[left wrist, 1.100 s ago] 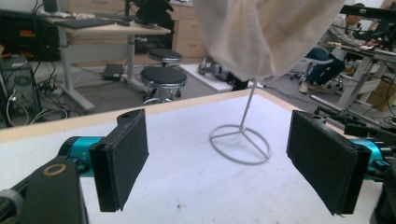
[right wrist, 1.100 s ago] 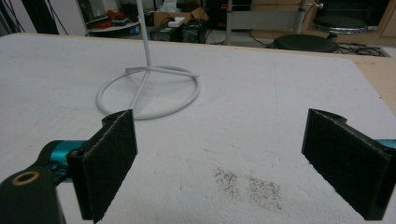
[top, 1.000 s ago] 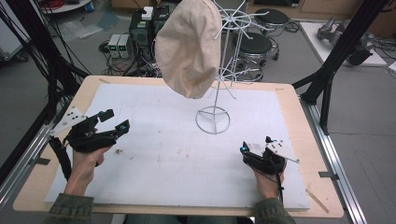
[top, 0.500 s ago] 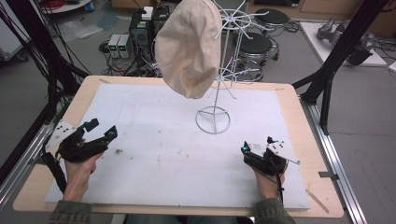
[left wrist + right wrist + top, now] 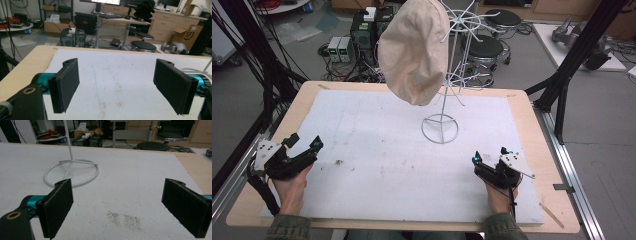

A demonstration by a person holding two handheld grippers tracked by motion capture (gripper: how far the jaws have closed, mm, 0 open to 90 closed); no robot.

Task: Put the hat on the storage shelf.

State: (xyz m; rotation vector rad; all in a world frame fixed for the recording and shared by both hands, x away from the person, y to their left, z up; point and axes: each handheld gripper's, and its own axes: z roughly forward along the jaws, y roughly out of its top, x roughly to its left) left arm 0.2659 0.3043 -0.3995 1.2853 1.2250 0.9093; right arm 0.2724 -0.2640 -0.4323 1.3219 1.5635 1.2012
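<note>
Both claws stand with jaws spread and empty: the left gripper near the tabletop's left edge, the right gripper near its front right corner. The cream hat hangs on the wire stand toward the tabletop's back edge; a careless pull would likely tip this light stand. The high view shows the hat, whereas the right gripper view shows the stand's ring base.

A cream cloth hat hangs on a glossy white wire rack. The bench's pale wood edge frames a matt, rough white mat. Jaw pads look like matt black foam.
</note>
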